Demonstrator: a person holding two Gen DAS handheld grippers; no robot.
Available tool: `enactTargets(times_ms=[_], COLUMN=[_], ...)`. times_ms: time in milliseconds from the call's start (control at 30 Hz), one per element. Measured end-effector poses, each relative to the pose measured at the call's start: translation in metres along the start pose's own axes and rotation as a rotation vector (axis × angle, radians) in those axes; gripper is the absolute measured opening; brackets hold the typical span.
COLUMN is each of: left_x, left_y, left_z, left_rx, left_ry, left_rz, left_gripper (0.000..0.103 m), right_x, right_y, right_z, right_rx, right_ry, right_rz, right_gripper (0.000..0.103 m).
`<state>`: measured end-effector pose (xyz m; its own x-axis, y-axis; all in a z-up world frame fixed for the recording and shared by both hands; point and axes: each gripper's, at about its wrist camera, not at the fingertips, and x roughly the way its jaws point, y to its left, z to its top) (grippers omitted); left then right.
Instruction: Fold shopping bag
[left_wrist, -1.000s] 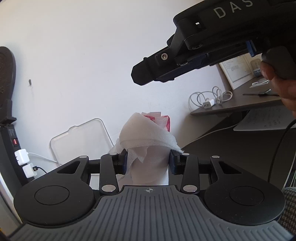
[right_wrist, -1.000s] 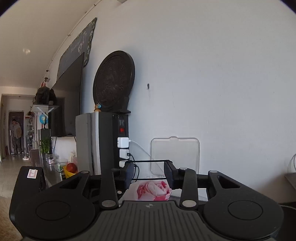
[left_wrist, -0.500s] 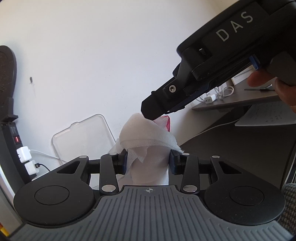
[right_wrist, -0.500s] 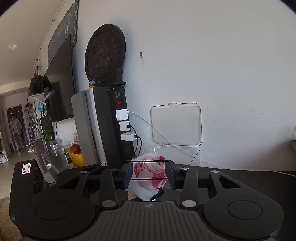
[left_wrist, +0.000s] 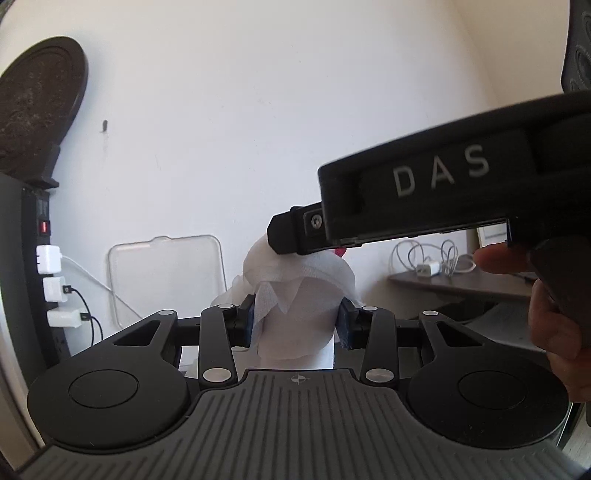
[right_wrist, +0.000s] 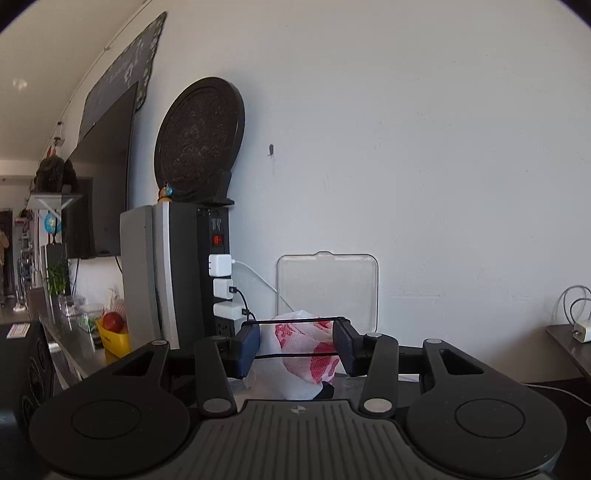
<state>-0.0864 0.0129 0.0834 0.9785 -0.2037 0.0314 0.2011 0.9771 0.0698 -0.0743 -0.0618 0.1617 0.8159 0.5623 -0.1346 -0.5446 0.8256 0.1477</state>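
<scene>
The shopping bag (left_wrist: 295, 306) is a rolled white bundle with a red print, held upright. My left gripper (left_wrist: 297, 319) is shut on its lower part, with both pads pressed into the cloth. From the right, the other tool reaches over it, and one black fingertip (left_wrist: 284, 236) rests at the bundle's top. In the right wrist view the bag (right_wrist: 303, 350) stands between the jaws of my right gripper (right_wrist: 295, 347). Those jaws are opening, with a slight gap at the left pad. Two thin black bands span the jaws in front of the bag.
A clear plastic lid (right_wrist: 328, 288) leans on the white wall behind the bag. Left of it stands a black power tower (right_wrist: 219, 273) with white chargers and a round dark plate on top. A desk with cables (left_wrist: 436, 266) is at the right. A person's hand (left_wrist: 554, 325) holds the right tool.
The right gripper came down from above the bag until its fingertip reached the bundle's top, and its jaws widened around the bag. The left gripper kept its grip and rolled slightly.
</scene>
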Motion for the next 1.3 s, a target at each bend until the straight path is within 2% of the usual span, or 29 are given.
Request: enactTargets(times_ms=[33,100,233,467,567,733,933,1000,1067,1133,1200,1300], left_x=[-0.002,0.0,0.015,0.003,0.0,-0.003,-0.013,-0.018,-0.025,-0.051,-0.046,-0.037], left_y=[0.0,-0.002,-0.012,-0.011,-0.016,-0.022,-0.037,-0.04,-0.043,-0.056,-0.048,-0.044], left_z=[0.001,0.002,-0.002,0.001,0.001,0.002,-0.001,-0.003,-0.003,0.004,0.018,0.022], left_rx=[-0.008,-0.01,0.03,0.104,0.178,0.27,0.45,0.499,0.538,0.464,0.348,0.208], left_ry=[-0.009,-0.018,-0.043,-0.112,-0.121,-0.119,-0.147,-0.167,-0.189,-0.191,-0.189,-0.164], left_rz=[-0.004,-0.023,-0.101,-0.234,-0.266,-0.296,-0.311,-0.307,-0.318,-0.351,-0.36,-0.326], left_gripper=[0.041,0.041,0.04,0.04,0.04,0.04,0.04,0.04,0.04,0.039,0.04,0.04], right_x=[0.0,-0.001,-0.004,0.0,0.001,-0.004,0.009,0.02,0.035,0.05,0.063,0.061], right_y=[-0.008,-0.015,-0.013,-0.024,-0.019,0.004,0.016,0.007,-0.013,-0.039,-0.062,-0.067], right_z=[0.003,0.003,0.01,0.032,0.04,0.048,0.065,0.075,0.082,0.078,0.068,0.054], right_rx=[0.062,0.133,0.071,0.09,0.042,-0.171,-0.295,-0.217,-0.055,0.142,0.329,0.444], right_ry=[0.007,0.009,-0.004,0.107,0.16,0.181,0.306,0.398,0.524,0.641,0.713,0.686], right_rz=[0.022,0.047,0.049,0.177,0.189,0.16,0.196,0.243,0.332,0.44,0.539,0.576], right_gripper=[0.058,0.058,0.058,0.059,0.059,0.06,0.06,0.06,0.06,0.062,0.071,0.074])
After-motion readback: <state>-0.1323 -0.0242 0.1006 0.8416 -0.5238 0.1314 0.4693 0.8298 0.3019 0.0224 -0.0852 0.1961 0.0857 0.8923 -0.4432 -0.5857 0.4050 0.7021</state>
